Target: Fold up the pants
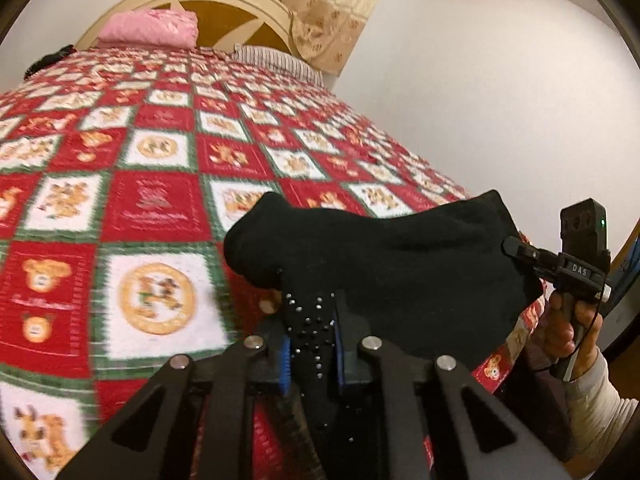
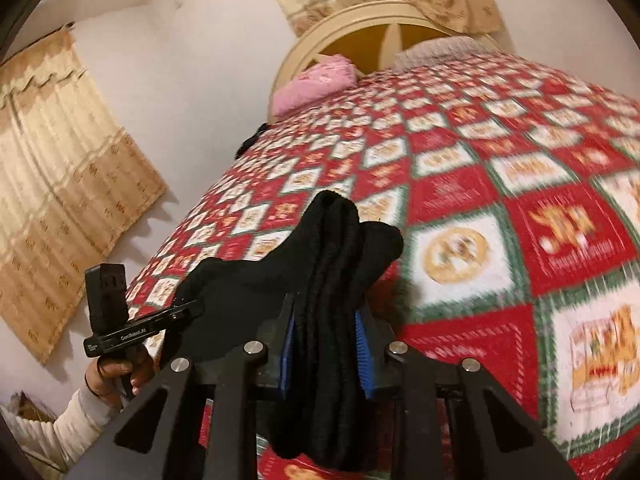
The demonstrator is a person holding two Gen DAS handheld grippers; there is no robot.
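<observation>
Looking along the left gripper (image 1: pixel 311 344), its blue-padded fingers are pressed together on a studded stretch of the black pants (image 1: pixel 384 256). The garment hangs bunched above the red, white and green quilt (image 1: pixel 152 184), near the edge of the bed. At the far right the right gripper (image 1: pixel 516 249) meets the cloth's other end, a hand (image 1: pixel 568 320) beneath it. A pink pillow (image 1: pixel 150 28) lies by the headboard.

From the right wrist view, the right gripper's (image 2: pixel 327 354) pads pinch a thick, ribbed fold of the pants (image 2: pixel 340 280), held above the quilt (image 2: pixel 500 208). The left gripper (image 2: pixel 192 312) grips the cloth at left.
</observation>
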